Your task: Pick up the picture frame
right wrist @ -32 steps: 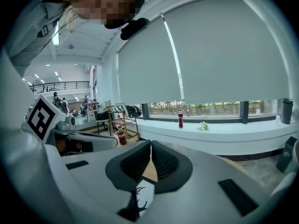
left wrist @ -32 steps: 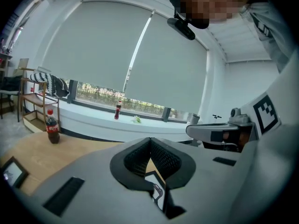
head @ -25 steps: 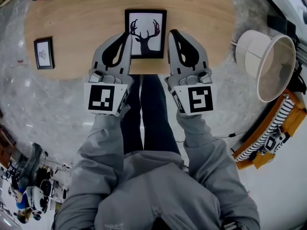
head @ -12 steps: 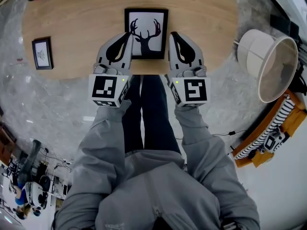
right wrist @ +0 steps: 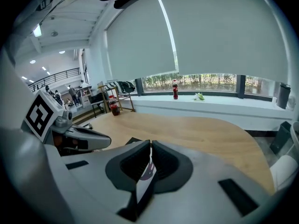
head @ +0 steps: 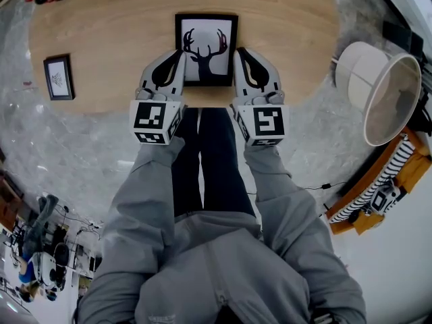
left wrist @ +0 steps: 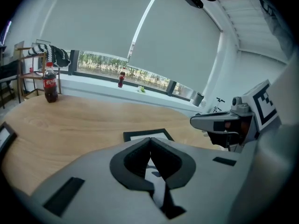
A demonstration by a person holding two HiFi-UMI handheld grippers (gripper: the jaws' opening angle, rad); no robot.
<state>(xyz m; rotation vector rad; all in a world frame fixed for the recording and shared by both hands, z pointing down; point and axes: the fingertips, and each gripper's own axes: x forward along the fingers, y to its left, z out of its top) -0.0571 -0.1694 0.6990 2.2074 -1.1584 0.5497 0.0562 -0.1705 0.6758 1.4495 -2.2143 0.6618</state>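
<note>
Head view: picture frame (head: 206, 29) with a deer print, flat on the oval table (head: 115, 19), close to its near edge. Left gripper (head: 181, 52) and right gripper (head: 237, 51) set at its two side edges, lower half, probably to squeeze it between them, the frame looking too broad for one pair of jaws. Touching or just beside: cannot tell.

Left gripper view: jaws clenched tip to tip on nothing; frame flat just beyond and below the tips.

Right gripper view: jaws likewise pressed together, empty; deer print glimpsed through the slot beneath them.
</note>
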